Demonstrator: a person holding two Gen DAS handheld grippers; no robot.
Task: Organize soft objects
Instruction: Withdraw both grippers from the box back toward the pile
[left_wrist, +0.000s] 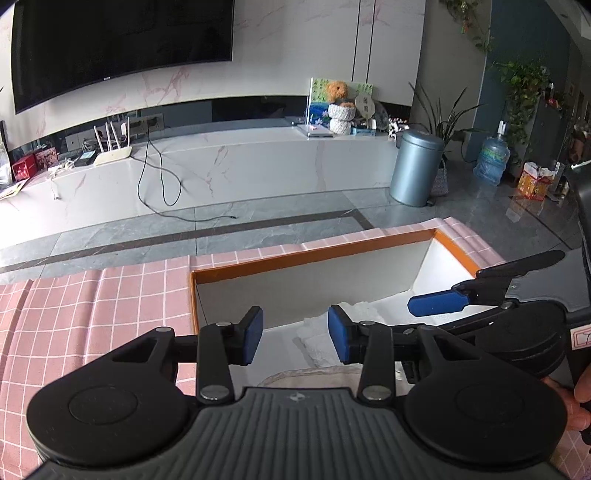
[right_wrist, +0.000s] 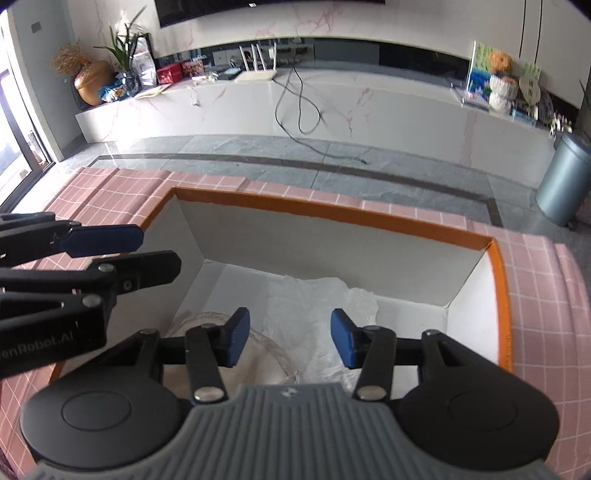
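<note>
An orange-rimmed white box stands on the pink checked tablecloth. Inside it lie a white crumpled cloth and a beige folded soft item nearer to me. In the left wrist view the same box shows the white cloth and the beige item. My left gripper is open and empty above the box's near edge. My right gripper is open and empty above the box's inside. Each gripper appears in the other's view, the right one and the left one.
The pink tablecloth covers the table around the box. Beyond the table's far edge is grey tiled floor, a white marble TV bench with a dangling black cable, and a grey bin.
</note>
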